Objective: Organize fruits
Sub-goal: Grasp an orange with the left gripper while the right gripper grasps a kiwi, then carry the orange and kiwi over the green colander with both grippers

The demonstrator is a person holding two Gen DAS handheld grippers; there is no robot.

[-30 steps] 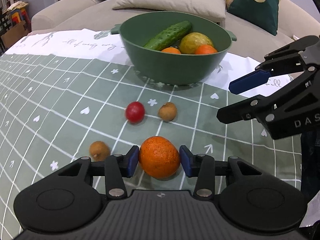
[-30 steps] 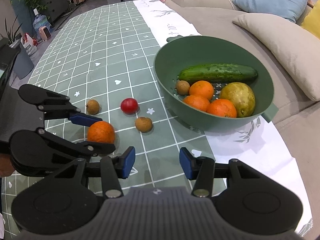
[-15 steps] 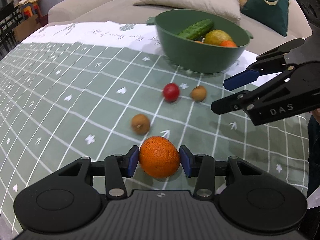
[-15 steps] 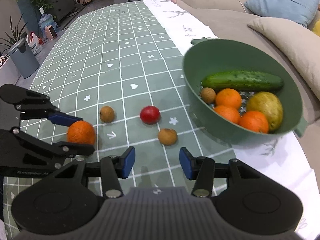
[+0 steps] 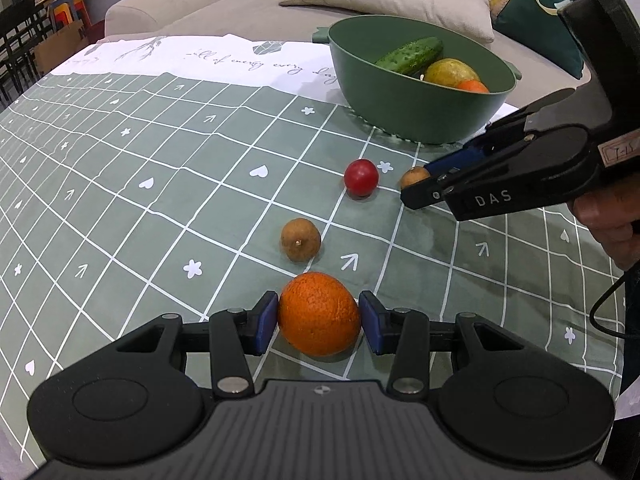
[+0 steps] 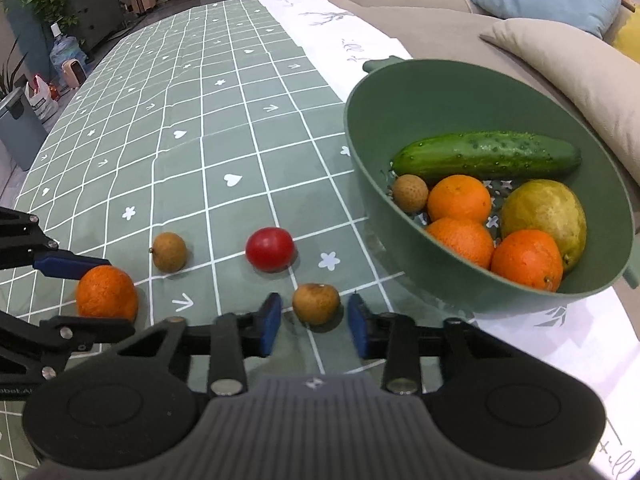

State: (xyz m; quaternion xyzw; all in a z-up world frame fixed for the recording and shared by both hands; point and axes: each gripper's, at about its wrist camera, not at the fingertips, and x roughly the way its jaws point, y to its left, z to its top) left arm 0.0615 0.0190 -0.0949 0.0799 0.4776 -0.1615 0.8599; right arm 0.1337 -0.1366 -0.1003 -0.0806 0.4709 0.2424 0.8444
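Observation:
My left gripper (image 5: 319,322) is shut on an orange (image 5: 319,314), which also shows in the right wrist view (image 6: 107,293), low over the green checked tablecloth. My right gripper (image 6: 314,320) is open, its pads on either side of a small brown longan (image 6: 316,303) without touching it; this fruit is partly hidden behind the right gripper in the left wrist view (image 5: 414,177). A red cherry tomato (image 6: 269,249) and a second longan (image 6: 169,252) lie on the cloth. The green bowl (image 6: 372,128) holds a cucumber (image 6: 486,155), several oranges, a pear and a longan.
A sofa with cushions (image 5: 384,0) runs behind the table's far edge. A white strip of the cloth (image 5: 208,60) lies along that edge. Chairs and boxes (image 5: 24,48) stand at the far left; plants and a bin (image 6: 20,128) beyond the table's end.
My right gripper has moved forward and down, so its pads now flank the near longan. My left gripper still holds the orange and has drawn back from the bowl and shifted left.

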